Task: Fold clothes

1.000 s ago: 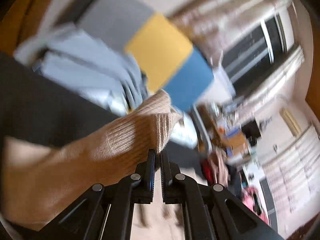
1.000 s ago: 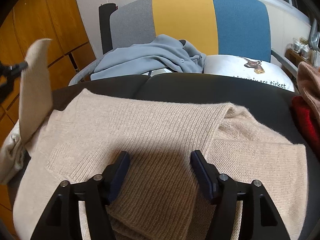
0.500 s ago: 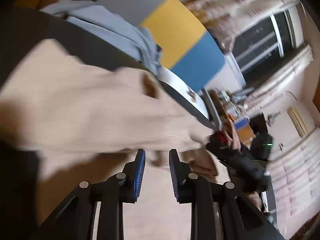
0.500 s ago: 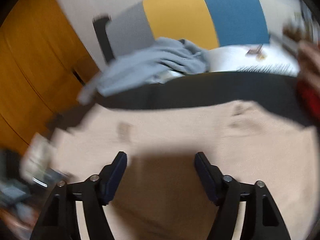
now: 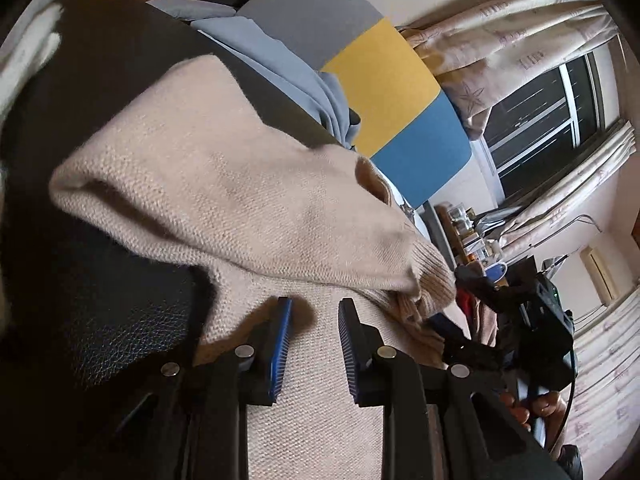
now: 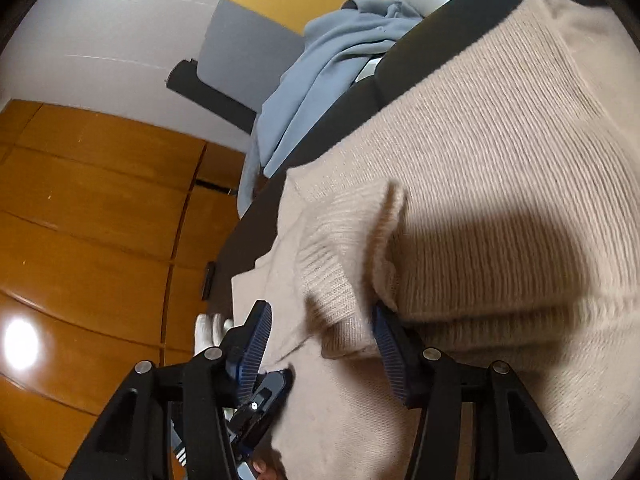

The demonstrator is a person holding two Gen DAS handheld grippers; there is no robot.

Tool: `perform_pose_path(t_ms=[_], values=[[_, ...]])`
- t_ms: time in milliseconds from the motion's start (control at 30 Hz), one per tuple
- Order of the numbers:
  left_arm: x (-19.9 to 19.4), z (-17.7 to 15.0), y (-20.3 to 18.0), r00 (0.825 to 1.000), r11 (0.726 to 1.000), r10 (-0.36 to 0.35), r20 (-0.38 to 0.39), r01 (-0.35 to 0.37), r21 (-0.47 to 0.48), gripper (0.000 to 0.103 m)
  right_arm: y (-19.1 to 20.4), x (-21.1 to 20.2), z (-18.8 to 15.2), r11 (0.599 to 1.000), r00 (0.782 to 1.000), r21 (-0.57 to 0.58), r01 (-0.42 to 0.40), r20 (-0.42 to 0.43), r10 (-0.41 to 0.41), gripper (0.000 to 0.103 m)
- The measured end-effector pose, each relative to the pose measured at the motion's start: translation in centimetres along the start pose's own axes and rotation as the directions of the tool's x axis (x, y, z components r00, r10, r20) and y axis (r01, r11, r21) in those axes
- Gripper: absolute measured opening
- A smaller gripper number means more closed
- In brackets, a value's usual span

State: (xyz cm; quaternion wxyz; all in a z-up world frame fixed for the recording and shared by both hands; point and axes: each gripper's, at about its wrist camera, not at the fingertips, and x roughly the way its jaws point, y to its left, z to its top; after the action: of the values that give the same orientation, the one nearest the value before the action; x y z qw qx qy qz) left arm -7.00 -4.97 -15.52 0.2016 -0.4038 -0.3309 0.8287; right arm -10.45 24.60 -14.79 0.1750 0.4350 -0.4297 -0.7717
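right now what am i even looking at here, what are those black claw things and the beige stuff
Those are two hand-held grippers a person carries, one per hand, each with a fisheye camera looking along its fingers. One picture is from the left gripper, the other from the right gripper. Both are open and hold nothing. The beige stuff is a knit sweater lying on a black seat, one sleeve folded across it. Behind lies a grey-blue garment against a grey, yellow and blue chair back.

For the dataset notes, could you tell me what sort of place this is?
Probably a lived-in home room: curtains beside a window, a wooden cabinet, and a beige sweater spread out for folding.
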Motion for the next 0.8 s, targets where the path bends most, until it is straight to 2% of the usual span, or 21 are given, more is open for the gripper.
perform_pose_path(t_ms=[100, 167, 200, 233, 267, 333, 467, 533, 633, 800], values=[[0.0, -0.1, 0.0, 1.000, 1.000, -0.007, 0.006, 0.007, 0.003, 0.023, 0.1, 0.3, 0.3, 0.998, 0.997, -0.006, 0.065, 0.051, -0.065, 0.055], [-0.1, -0.2, 0.2, 1.000, 1.000, -0.014, 0.007, 0.014, -0.001, 0.023, 0.4, 1.2, 1.1, 0.990, 0.989, -0.050, 0.135, 0.068, -0.131, 0.048], [-0.1, -0.2, 0.2, 1.000, 1.000, -0.017, 0.008, 0.017, -0.002, 0.023, 0.8, 1.6, 1.5, 0.981, 0.982, -0.084, 0.177, 0.076, -0.171, 0.035], [-0.1, -0.2, 0.2, 1.000, 1.000, -0.019, 0.009, 0.019, -0.003, 0.023, 1.2, 1.8, 1.8, 0.969, 0.975, -0.117, 0.215, 0.080, -0.207, 0.015], [-0.1, -0.3, 0.2, 1.000, 1.000, -0.022, 0.010, 0.022, -0.004, 0.023, 1.5, 2.2, 2.0, 0.960, 0.970, -0.146, 0.241, 0.079, -0.231, 0.008], [-0.2, -0.3, 0.3, 0.999, 0.999, -0.034, 0.011, 0.034, -0.005, 0.023, 2.2, 2.2, 2.1, 0.955, 0.972, -0.185, 0.233, 0.068, -0.224, 0.006], [-0.5, -0.1, 1.0, 0.996, 0.994, -0.088, 0.011, 0.088, -0.060, 0.024, 5.4, 0.6, 2.5, 0.950, 0.987, -0.273, 0.155, 0.086, -0.136, 0.006], [-0.5, 0.0, 0.8, 0.997, 0.995, -0.079, 0.004, 0.079, -0.063, 0.027, 7.4, -1.1, 2.5, 0.939, 0.990, -0.321, 0.122, 0.107, -0.092, 0.006], [-0.1, 0.3, -0.8, 0.997, 0.997, -0.071, -0.024, 0.071, -0.018, 0.030, 10.2, -3.1, 3.7, 0.923, 0.989, -0.374, 0.091, 0.140, -0.041, 0.005], [1.1, 2.0, -2.6, 1.000, 0.999, -0.006, -0.009, 0.006, 0.040, 0.030, 13.4, -6.6, 6.0, 0.897, 0.973, -0.429, 0.104, 0.231, -0.002, 0.002]])
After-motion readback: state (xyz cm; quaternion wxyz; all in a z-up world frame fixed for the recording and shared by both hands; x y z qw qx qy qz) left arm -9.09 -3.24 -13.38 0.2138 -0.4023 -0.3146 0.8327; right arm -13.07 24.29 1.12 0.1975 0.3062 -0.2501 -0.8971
